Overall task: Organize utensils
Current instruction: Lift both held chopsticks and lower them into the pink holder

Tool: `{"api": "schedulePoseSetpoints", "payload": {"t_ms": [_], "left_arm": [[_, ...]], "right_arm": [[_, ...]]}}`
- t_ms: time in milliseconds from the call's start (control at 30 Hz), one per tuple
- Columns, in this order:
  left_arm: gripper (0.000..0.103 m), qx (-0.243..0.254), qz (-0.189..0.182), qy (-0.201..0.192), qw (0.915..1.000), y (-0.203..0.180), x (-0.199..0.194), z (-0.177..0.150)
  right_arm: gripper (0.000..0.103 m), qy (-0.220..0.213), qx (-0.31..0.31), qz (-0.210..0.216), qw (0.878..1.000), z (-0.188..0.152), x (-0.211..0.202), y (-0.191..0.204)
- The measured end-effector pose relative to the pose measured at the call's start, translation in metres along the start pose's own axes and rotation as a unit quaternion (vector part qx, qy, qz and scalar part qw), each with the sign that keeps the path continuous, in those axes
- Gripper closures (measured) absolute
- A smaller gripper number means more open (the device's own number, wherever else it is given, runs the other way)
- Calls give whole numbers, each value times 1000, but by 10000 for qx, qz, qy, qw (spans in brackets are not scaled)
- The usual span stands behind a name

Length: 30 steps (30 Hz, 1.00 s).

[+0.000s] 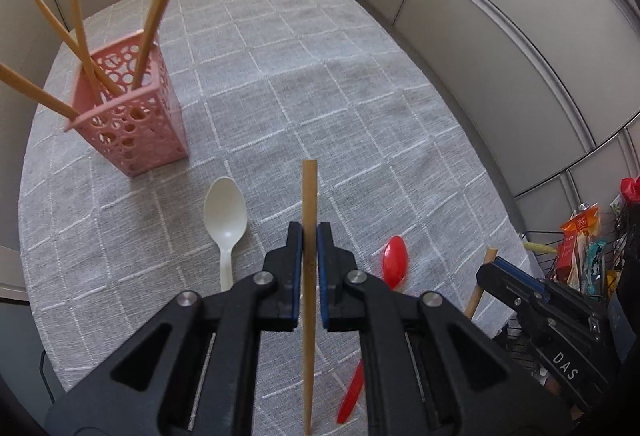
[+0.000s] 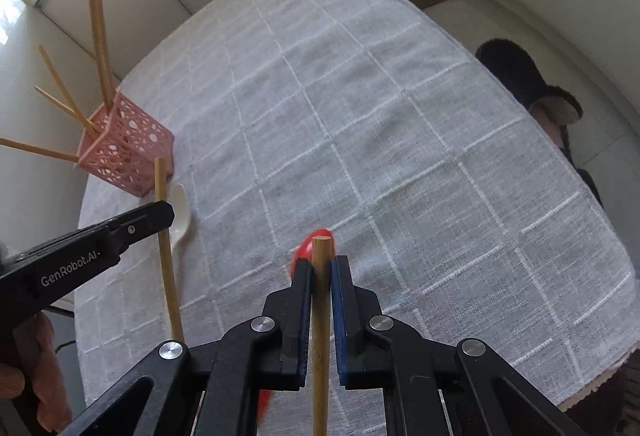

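The left hand-held gripper (image 1: 309,232) is pinched on a wooden chopstick (image 1: 309,196) that runs nearly upright between its blue-lined fingers (image 1: 295,256), with the blunt end poking out past the tips and the thin end trailing back toward the camera. The right hand-held gripper (image 2: 321,264) is likewise clamped on a second chopstick (image 2: 320,336), whose round end stands just beyond the fingertips. In the left wrist view the right hand-held gripper shows at the right edge, gripping its stick there too.

Both held sticks hang above the table (image 1: 360,96), which is covered with a grey cloth marked by a white grid. Just below and to the left of the left hand-held gripper lies a white plastic spoon (image 1: 225,220), bowl pointing away. To its right, partly hidden behind the fingers, lies a red plastic spoon (image 1: 394,262); in the right wrist view its bowl peeks out behind the held stick.

Farther off on the left side of the table stands a pink perforated holder (image 1: 132,120), upright, with several chopsticks (image 1: 156,8) leaning out of it at different angles. The white spoon lies near its base.

Off the table's right edge is a wire rack with colourful packets (image 1: 580,244). In the right wrist view a dark slipper (image 2: 528,80) sits on the floor beyond the table.
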State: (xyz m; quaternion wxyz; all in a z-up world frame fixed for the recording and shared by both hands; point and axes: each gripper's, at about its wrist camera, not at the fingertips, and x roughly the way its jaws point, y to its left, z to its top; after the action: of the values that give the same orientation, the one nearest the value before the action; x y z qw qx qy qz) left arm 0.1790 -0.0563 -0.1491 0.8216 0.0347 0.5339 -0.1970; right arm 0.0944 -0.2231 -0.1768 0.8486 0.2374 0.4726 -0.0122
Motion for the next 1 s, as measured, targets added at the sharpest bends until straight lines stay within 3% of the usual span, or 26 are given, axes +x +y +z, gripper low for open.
{"api": "schedulePoseSetpoints", "payload": {"t_ms": [267, 500, 667, 800, 900, 1000], "left_arm": [[95, -80, -86, -1143, 9934, 7, -81, -3], [95, -206, 107, -2036, 9788, 19, -128, 4], [95, -362, 360, -2771, 9595, 33, -167, 2], [95, -467, 714, -3185, 9441, 44, -175, 1], [95, -623, 764, -3474, 9325, 54, -179, 4], [95, -721, 942, -3861, 9148, 60, -182, 6]], "right_arm": [[95, -854, -494, 232, 9949, 22, -64, 43], [95, -1306, -747, 379, 9879, 52, -99, 67], [95, -1536, -886, 577, 9825, 67, -117, 79], [95, -1597, -956, 712, 9799, 78, -122, 89], [95, -1584, -1002, 800, 9790, 88, -121, 97], [95, -1642, -1063, 823, 9772, 96, -118, 105]]}}
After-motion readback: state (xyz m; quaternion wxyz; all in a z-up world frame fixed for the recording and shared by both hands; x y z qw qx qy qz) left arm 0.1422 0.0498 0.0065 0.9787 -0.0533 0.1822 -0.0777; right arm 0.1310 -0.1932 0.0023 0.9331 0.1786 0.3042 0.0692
